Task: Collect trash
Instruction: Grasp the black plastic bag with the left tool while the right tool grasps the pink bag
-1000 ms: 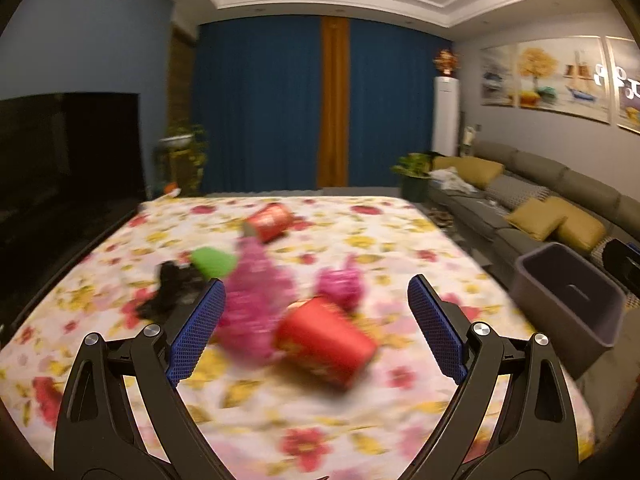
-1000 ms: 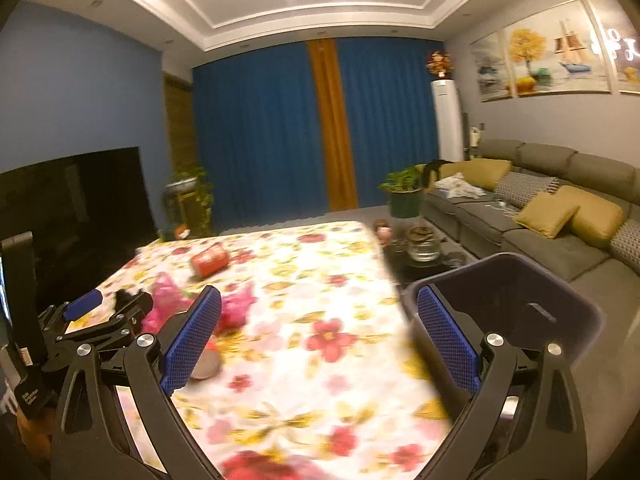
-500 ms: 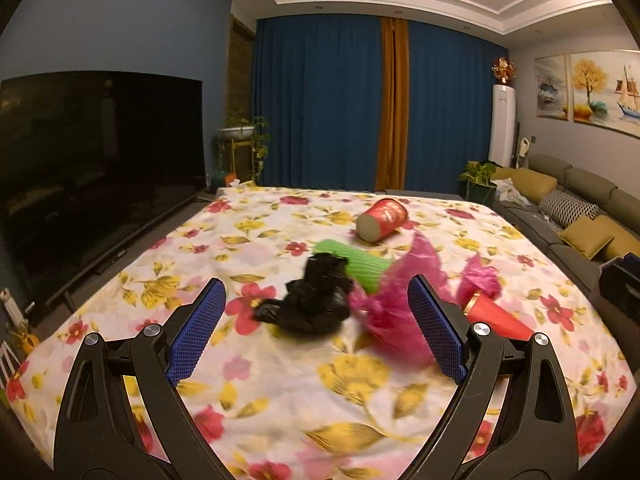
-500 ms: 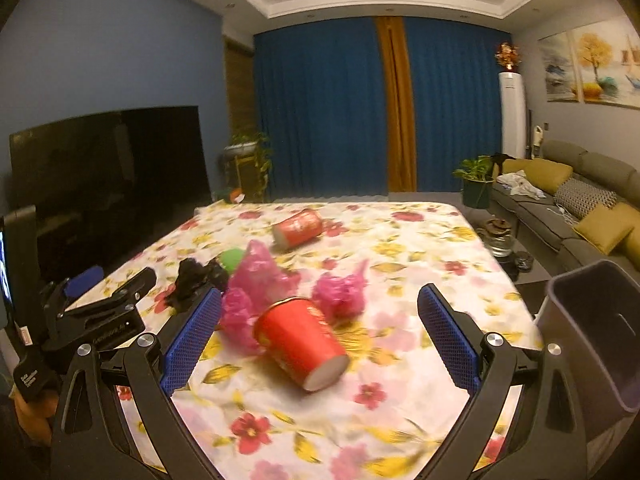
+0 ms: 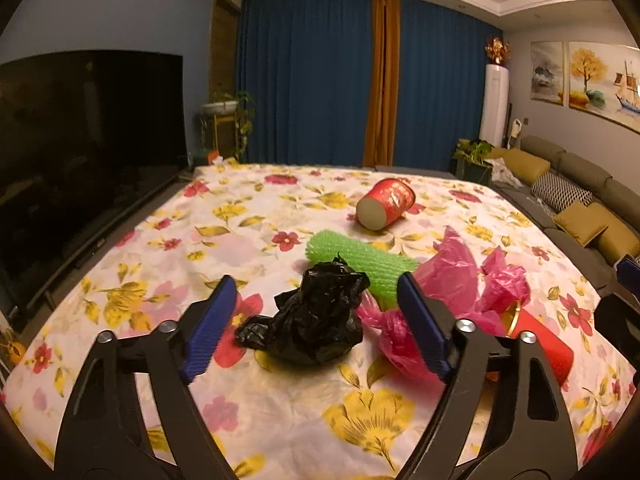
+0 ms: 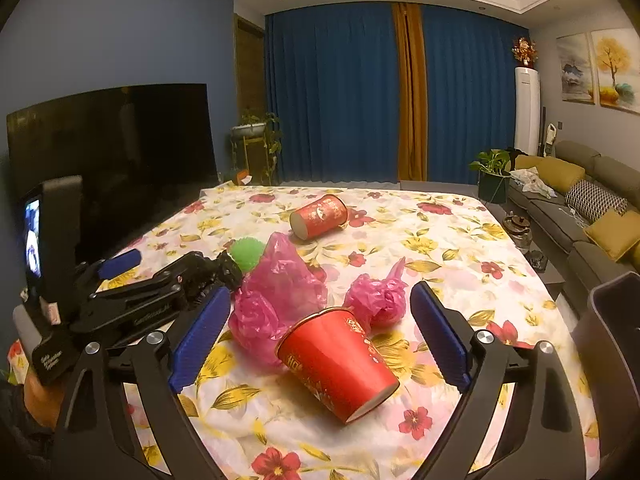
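On the flower-printed tablecloth the trash lies in one cluster around a crumpled black plastic bag. Behind that bag lies a green foam-net sleeve, to its right crumpled pink plastic bags, and beyond them the near red paper cup, tipped on its side.

The step in hand looks like a double approach. The left gripper brackets the black bag with its jaws closing, pads apparently not yet pressing. The right gripper frames the near cup, jaws also narrowing, clear of it.

Next: ease both forward, pinch, then carry to the grey plastic bin, well right of the bag.
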`<state>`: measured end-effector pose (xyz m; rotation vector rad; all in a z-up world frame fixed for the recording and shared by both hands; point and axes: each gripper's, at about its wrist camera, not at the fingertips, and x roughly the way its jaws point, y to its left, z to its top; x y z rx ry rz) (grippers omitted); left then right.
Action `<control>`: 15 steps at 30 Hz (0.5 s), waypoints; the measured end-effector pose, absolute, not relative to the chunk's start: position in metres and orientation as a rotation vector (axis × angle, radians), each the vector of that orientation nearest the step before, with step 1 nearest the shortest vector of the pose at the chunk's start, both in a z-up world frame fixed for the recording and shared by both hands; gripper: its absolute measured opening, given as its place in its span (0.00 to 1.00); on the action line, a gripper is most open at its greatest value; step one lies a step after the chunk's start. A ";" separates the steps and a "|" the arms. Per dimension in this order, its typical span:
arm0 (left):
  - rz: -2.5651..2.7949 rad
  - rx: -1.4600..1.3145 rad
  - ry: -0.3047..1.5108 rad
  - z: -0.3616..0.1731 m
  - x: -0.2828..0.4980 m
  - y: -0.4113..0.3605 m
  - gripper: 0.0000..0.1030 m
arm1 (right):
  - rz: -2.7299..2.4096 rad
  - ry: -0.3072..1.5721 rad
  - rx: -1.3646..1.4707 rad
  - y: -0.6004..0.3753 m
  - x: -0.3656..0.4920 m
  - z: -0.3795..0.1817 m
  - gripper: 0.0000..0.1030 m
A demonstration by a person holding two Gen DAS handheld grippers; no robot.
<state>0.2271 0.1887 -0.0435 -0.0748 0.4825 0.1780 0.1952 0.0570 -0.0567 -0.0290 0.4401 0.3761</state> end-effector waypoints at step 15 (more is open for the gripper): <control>0.104 -0.207 0.557 -0.066 0.245 0.210 0.02 | 0.402 0.518 -0.060 0.086 0.228 -0.072 0.78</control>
